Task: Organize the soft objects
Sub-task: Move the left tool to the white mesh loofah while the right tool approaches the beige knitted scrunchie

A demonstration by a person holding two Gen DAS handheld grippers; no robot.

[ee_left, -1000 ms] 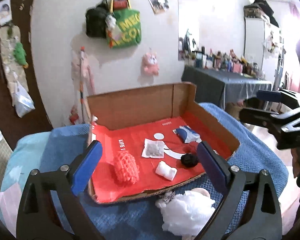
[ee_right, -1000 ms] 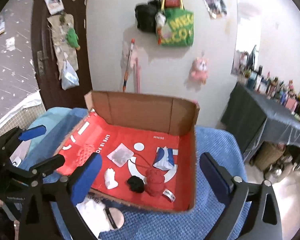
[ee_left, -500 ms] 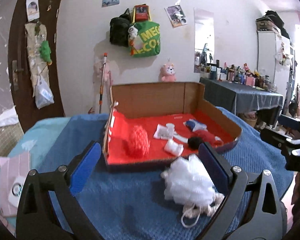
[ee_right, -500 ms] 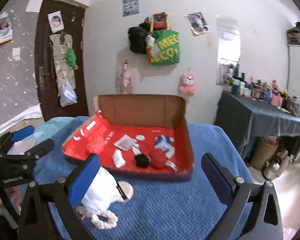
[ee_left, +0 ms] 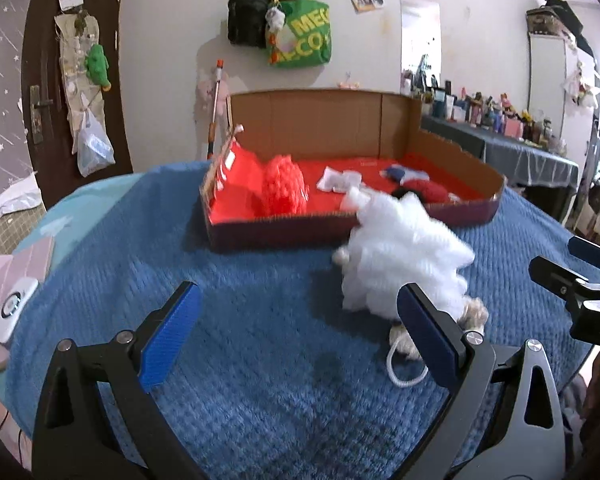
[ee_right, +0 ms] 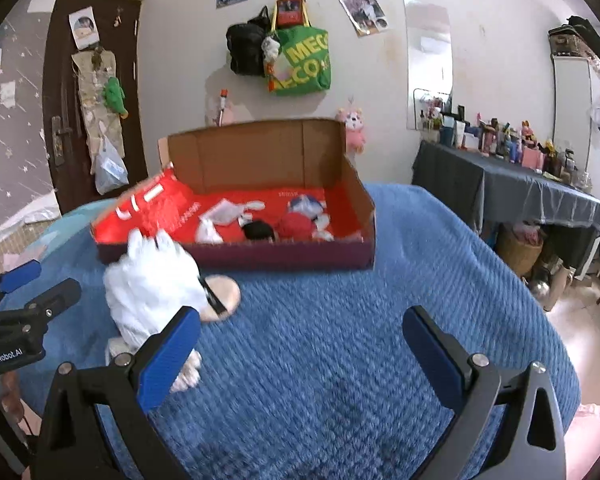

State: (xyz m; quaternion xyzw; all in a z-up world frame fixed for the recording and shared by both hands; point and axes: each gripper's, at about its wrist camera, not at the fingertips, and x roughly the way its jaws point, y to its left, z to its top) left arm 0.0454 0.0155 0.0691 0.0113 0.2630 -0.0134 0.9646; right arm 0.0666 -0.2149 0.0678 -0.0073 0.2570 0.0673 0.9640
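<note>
A white bath pouf (ee_left: pixel 404 256) with a rope loop lies on the blue blanket (ee_left: pixel 240 320) in front of a red-lined cardboard box (ee_left: pixel 340 124). It also shows in the right wrist view (ee_right: pixel 152 284), beside a beige powder puff (ee_right: pixel 222 294). The box (ee_right: pixel 260 152) holds a red knitted item (ee_left: pixel 284 190), white cloths (ee_left: pixel 338 180), a black ball (ee_right: pixel 258 230) and a red ball (ee_right: pixel 296 226). My left gripper (ee_left: pixel 300 332) is open and empty, low over the blanket just left of the pouf. My right gripper (ee_right: pixel 304 356) is open and empty, right of the pouf.
A pink tablet case with a white device (ee_left: pixel 14 308) lies at the left edge of the bed. A dark-draped table (ee_right: pixel 520 184) crowded with bottles stands to the right. Bags (ee_left: pixel 300 36) hang on the wall behind the box.
Both grippers have dropped lower and pulled back from the box toward the blanket. The pouf now sits nearer my left gripper's right finger. Both stay open.
</note>
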